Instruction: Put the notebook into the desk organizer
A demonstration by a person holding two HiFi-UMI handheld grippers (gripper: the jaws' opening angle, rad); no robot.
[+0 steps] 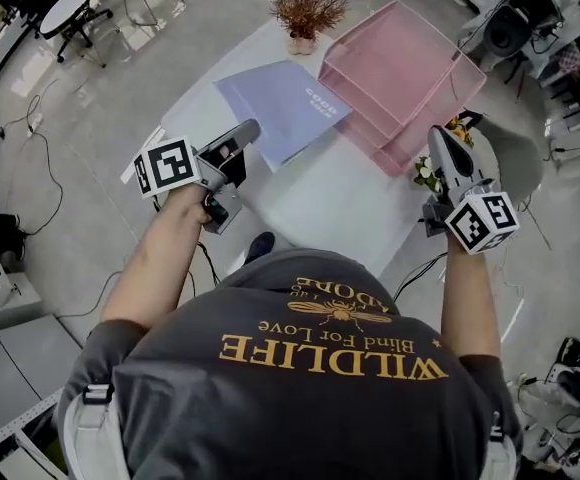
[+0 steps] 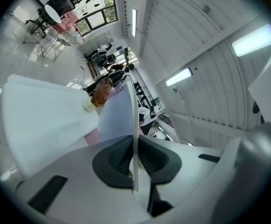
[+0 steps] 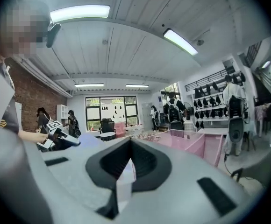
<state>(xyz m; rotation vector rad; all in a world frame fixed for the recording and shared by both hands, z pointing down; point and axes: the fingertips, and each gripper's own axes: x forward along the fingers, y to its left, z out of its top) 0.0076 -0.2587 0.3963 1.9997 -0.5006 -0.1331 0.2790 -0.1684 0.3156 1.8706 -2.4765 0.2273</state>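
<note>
Pads (image 2: 118, 158) of the left tongs (image 2: 134, 160) pinched the near edge of the lilac notebook (image 1: 288, 108), which ran ahead of them over the white worktop (image 1: 340, 198) toward the pink desk organizer (image 1: 400, 68). The right tongs (image 1: 440, 140) were closed and empty, beside the organizer's near corner. The left hand (image 1: 188, 206) aimed its tongs forward and rightward; the right hand (image 1: 458, 253) aimed straight ahead.

Head view looks steeply down; both gripper views sit low, also catching the pink organizer (image 1: 400, 73).
</note>
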